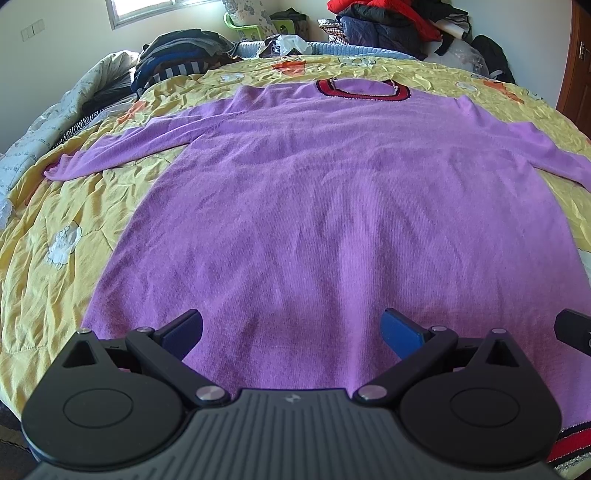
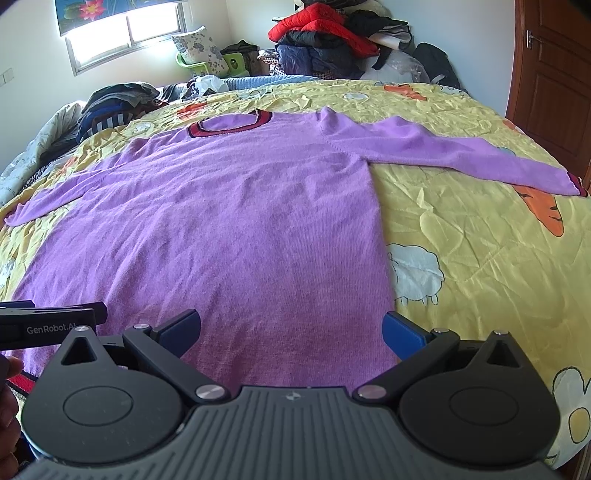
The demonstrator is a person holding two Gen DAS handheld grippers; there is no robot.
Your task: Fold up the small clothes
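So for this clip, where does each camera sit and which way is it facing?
Left wrist: on the left tool, at the purple sweater hem, facing its collar; open fingers and the right tool's tip show.
Right wrist: on the right tool, over the hem's right side, same heading; open fingers, the left tool and a hand edge show.
Shared: sweater, yellow bedspread, clothes pile.

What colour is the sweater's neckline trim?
Red with dark edging, on the purple sweater; the neckline trim shows best in the right wrist view.

Bed [image 2: 461,258] with wrinkled yellow cartoon-print quilt; purple sweater [image 2: 229,221] lies flat on it, sleeves spread out. Pile of dark folded clothes [image 1: 177,62] at far left corner.
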